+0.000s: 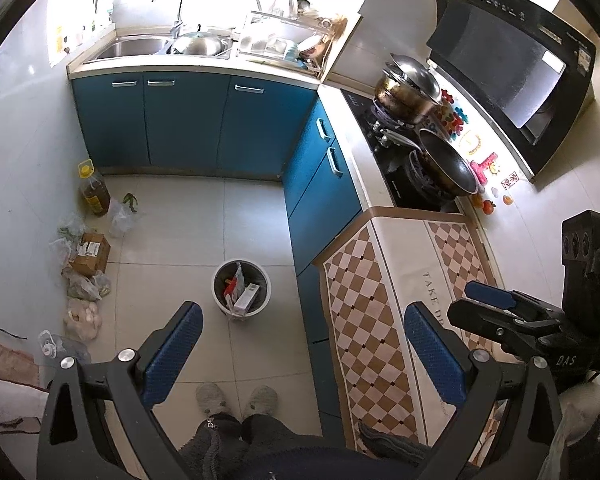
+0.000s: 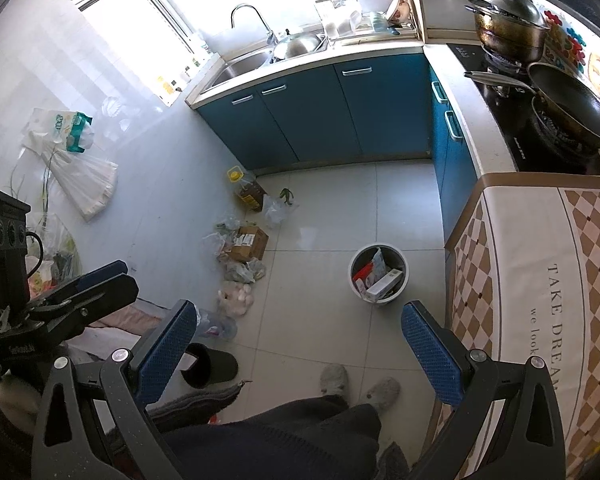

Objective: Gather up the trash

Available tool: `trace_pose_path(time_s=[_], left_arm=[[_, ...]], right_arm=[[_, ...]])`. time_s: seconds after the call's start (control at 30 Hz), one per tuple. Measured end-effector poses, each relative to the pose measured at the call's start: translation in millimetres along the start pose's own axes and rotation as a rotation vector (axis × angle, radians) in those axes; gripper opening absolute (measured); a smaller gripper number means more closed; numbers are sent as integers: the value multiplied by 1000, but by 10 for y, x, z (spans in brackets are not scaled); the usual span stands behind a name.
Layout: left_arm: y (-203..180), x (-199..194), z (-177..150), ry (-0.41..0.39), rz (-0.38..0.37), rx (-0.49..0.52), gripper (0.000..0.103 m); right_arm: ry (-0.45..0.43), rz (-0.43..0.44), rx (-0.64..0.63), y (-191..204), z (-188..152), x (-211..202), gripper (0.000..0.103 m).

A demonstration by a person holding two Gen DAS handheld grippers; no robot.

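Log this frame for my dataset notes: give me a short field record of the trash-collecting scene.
place: kitchen, blue cabinets
trash bin: on floor, upright, holds cartons and wrappers
floor clutter: cardboard box, plastic bags, oil bottle along left wall
left gripper: open, empty
right gripper: open, empty
stove: wok, lidded pot
person: grey slippers facing bin

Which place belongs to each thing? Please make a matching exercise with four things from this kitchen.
Things:
1. trash bin
2. oil bottle
3. frying pan
4. cardboard box

Places:
A. on the stove
B. on the open floor, in front of the blue cabinets
C. among plastic bags by the wall
D. on the floor, at the cabinet's end by the wall

Pairs: 1-B, 2-D, 3-A, 4-C
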State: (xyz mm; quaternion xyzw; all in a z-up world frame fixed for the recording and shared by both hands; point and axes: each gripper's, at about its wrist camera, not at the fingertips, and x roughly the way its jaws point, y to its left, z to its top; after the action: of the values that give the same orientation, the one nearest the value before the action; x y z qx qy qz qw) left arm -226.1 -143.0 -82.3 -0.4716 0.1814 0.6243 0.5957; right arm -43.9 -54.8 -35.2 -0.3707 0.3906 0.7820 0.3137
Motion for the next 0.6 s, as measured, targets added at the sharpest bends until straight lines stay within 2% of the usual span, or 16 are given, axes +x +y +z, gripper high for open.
trace_pose_path(time_s=[0.6], left_arm=[[-58, -8, -13, 1, -8, -2, 103]], right_arm=[[2, 9, -2, 24, -54, -16, 103]])
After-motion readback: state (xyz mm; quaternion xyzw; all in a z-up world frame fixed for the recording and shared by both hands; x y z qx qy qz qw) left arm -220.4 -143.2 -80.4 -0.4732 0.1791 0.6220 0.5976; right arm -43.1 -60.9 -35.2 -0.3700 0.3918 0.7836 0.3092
